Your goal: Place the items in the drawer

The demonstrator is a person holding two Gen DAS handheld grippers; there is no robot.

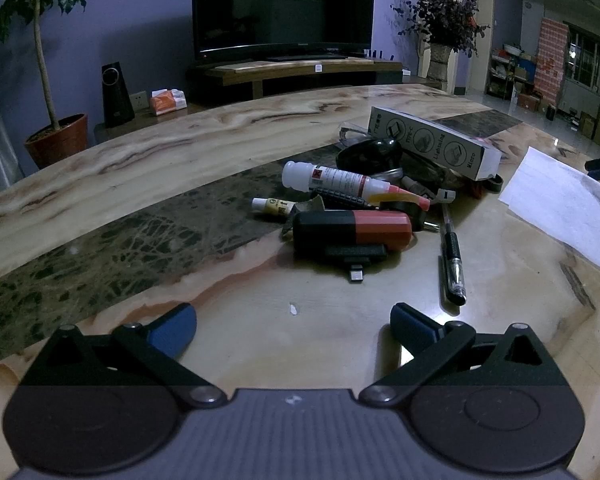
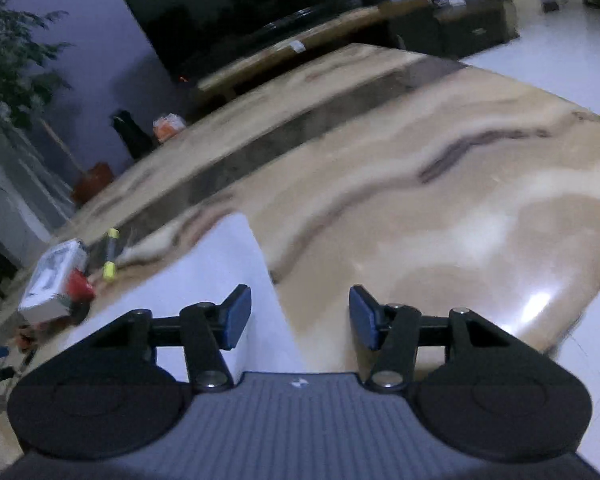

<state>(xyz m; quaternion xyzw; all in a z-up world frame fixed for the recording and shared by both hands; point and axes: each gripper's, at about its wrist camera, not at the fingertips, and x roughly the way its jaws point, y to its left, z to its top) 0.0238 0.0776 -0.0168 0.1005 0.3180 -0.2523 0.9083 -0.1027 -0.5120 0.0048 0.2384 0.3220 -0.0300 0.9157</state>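
A pile of small items lies on the marble table (image 1: pixel 140 168) ahead of my left gripper (image 1: pixel 294 320), which is open and empty. Nearest is a black and red block (image 1: pixel 352 230) with a small plug. Behind it lie a white glue bottle (image 1: pixel 332 178), a small tube (image 1: pixel 272 206), a grey cable box (image 1: pixel 436 144) and a black pen (image 1: pixel 452 256) at the right. My right gripper (image 2: pixel 300 318) is open and empty above a white sheet of paper (image 2: pixel 228 280). The blurred right wrist view shows the grey box (image 2: pixel 54 280) and a yellow item (image 2: pixel 111 254) at far left. No drawer is visible.
White paper (image 1: pixel 568 204) lies at the table's right in the left wrist view. A TV (image 1: pixel 282 4) on a low stand, a potted plant (image 1: pixel 58 140), a black speaker (image 1: pixel 116 94) and a vase of dried flowers (image 1: pixel 438 60) stand beyond the table.
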